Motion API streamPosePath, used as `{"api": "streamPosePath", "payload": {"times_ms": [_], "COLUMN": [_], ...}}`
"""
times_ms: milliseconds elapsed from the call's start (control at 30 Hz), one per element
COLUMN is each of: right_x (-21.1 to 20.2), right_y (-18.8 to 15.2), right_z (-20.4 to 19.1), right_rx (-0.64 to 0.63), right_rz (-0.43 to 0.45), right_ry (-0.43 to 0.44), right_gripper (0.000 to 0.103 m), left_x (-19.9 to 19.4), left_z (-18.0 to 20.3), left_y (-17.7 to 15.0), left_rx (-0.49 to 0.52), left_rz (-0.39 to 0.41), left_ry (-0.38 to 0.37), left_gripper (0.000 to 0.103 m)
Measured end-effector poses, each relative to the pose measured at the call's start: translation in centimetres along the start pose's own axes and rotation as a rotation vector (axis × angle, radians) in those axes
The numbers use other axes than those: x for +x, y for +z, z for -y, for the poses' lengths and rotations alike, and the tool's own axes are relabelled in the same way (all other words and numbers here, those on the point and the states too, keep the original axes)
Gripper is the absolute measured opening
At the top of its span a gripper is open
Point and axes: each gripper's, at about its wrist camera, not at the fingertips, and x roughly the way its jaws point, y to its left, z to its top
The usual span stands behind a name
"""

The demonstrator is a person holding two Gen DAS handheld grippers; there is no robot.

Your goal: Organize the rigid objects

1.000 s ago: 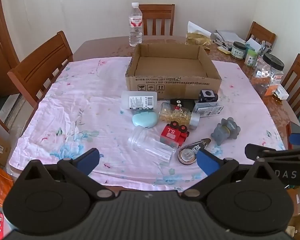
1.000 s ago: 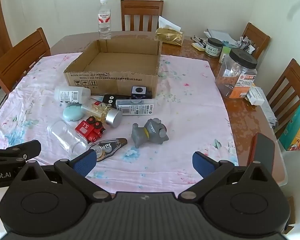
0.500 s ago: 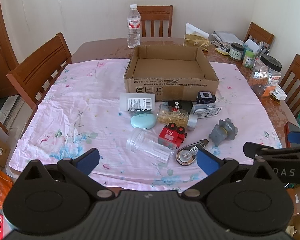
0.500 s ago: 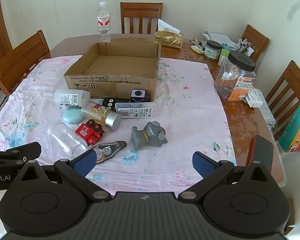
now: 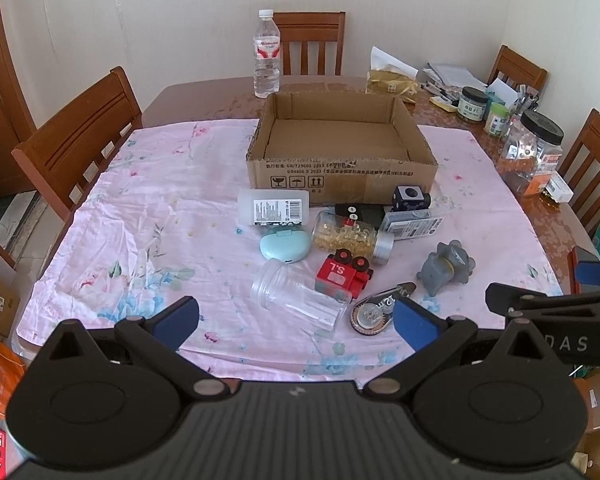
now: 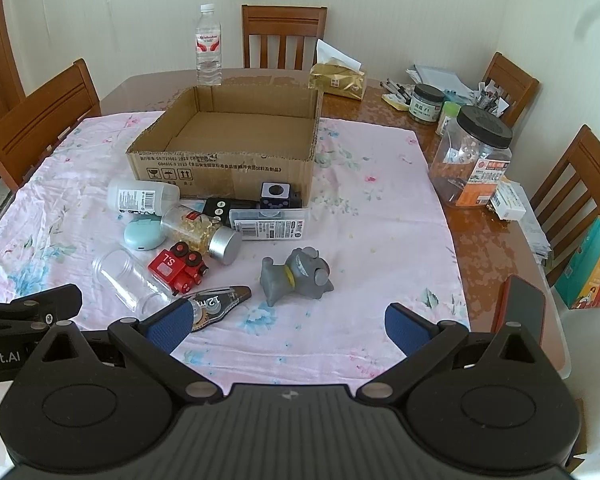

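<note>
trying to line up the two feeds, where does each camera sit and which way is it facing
Left wrist view: sits on the left claw, low at the near table edge, facing the cardboard box; its open blue-padded fingers show, with the right claw at the right edge.
Right wrist view: sits on the right claw, facing the same way from further right; the left claw pokes in at left.
Both share the box, red toy train and grey toy.

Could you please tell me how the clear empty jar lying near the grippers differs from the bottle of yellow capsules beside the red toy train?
The clear jar is empty, while the capsule bottle is packed with yellow capsules. The jar's mouth is open with no lid, whereas the bottle wears a silver cap. The jar lies nearer the grippers; the bottle lies closer to the cardboard box. Both are transparent, lie on their sides on the cloth, and flank the red toy train.
</note>
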Motion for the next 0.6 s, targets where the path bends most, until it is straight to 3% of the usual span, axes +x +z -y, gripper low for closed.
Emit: {"api": "streamPosePath", "payload": {"times_ms": [600], "right_x": [0.06], "right_y": [0.33], "right_z": [0.41], "right_rx": [-0.007], "right_rz": [0.005], "right_ry": [0.000], "right_gripper": [0.103], "left_x": [0.04], "left_z": [0.48], "left_y": [0.39], "left_rx": [-0.001], "left_rz": [-0.003], "left_ry": [-0.008], "left_gripper": [0.102]}}
